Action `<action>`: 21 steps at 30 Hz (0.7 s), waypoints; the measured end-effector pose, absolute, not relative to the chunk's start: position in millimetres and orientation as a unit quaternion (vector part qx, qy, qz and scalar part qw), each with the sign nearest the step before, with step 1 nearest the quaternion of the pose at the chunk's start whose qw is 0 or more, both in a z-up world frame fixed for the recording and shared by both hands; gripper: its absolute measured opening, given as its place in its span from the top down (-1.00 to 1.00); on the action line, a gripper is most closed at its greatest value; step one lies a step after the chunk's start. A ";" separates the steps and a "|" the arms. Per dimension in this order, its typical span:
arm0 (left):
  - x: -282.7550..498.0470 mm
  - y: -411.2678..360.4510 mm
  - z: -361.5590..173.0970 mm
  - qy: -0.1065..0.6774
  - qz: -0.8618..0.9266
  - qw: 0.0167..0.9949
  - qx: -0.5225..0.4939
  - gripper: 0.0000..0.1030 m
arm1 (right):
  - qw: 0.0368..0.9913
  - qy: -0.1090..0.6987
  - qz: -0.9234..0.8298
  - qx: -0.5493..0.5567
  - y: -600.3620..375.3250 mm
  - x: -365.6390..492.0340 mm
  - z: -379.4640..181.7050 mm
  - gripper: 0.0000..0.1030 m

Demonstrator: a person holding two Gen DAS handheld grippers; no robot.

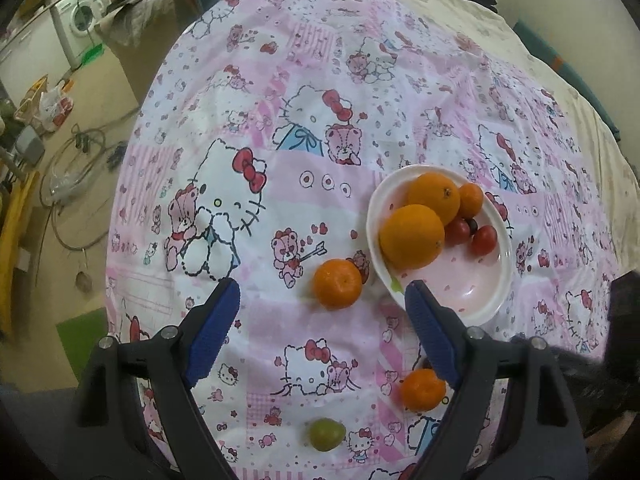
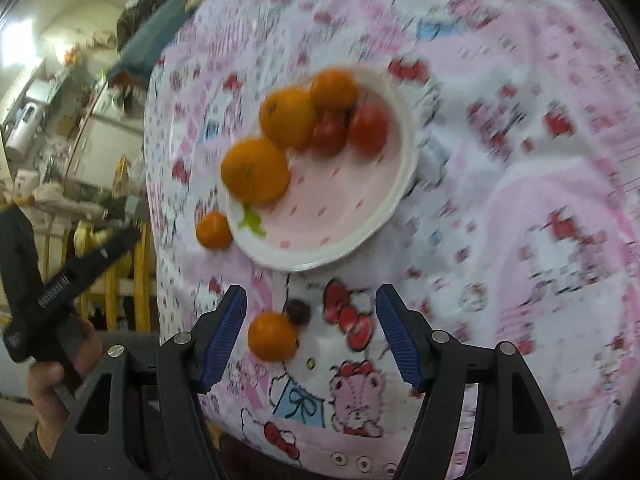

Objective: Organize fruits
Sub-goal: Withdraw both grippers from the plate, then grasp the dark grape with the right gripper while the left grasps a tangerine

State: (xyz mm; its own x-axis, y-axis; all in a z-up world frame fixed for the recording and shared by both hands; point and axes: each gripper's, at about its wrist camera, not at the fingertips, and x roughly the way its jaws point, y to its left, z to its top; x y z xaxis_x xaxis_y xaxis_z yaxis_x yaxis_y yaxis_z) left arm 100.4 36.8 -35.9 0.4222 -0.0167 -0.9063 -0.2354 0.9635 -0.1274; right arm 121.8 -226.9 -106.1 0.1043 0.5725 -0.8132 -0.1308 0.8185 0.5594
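Between the spread right tongs (image 2: 311, 332) lies a mandarin (image 2: 273, 336), untouched. Left tongs (image 1: 322, 320) gape above another mandarin (image 1: 337, 284) beside the plate (image 1: 486, 304).

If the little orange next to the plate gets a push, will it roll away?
Probably a bit. The little orange looks round and lies loose on the cloth, beside the plate, so a nudge would likely roll it. The soft, wrinkled cloth should stop it soon. Its dimpled peel looks grippy, not slippery.
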 end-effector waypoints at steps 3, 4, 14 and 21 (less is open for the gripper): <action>100.6 40.3 -38.9 0.541 0.066 0.828 -0.131 -0.60 | 0.700 0.644 0.256 0.174 -209.3 120.1 -121.8 0.12; 100.5 40.5 -39.3 0.542 0.064 0.827 -0.134 -0.60 | 0.696 0.648 0.257 0.171 -205.0 120.2 -126.1 0.18; 100.0 34.6 -40.1 0.544 0.056 0.827 -0.130 -0.60 | 0.667 0.687 0.244 0.156 -176.2 122.0 -158.8 0.42; 102.3 28.3 -43.0 0.549 0.053 0.825 -0.123 -0.60 | 0.666 0.689 0.242 0.152 -170.6 125.1 -165.8 0.62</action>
